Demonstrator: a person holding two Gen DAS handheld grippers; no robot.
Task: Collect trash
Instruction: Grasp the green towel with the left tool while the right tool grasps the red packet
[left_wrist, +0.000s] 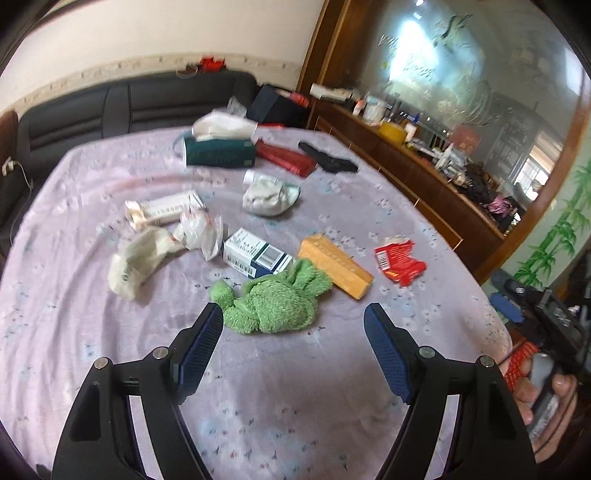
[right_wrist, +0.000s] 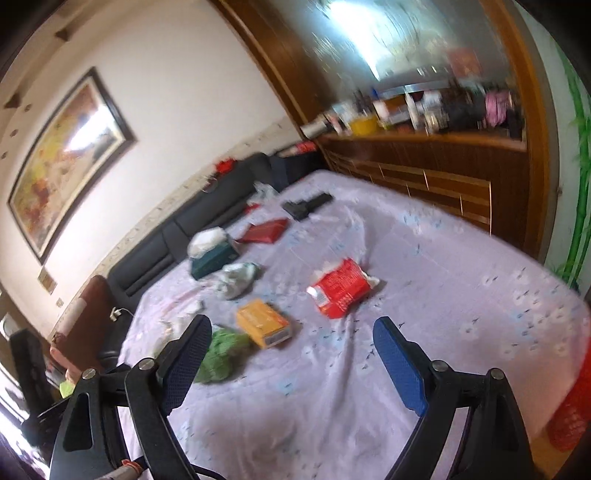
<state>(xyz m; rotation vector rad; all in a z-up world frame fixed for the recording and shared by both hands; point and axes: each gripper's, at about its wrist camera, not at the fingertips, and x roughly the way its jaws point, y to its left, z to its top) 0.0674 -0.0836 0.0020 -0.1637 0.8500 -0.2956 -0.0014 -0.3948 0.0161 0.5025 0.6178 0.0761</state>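
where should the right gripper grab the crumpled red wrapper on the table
Pinch the red wrapper across its puffed middle, coming from above. It lies flat and apart from the orange box, so the open right gripper probably has room either side.

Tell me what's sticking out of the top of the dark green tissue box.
White tissue bunches out of the top of the dark green tissue box. How much remains inside is hidden by the box walls.

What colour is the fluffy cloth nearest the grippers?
Green cloth; clearest in the left wrist view.
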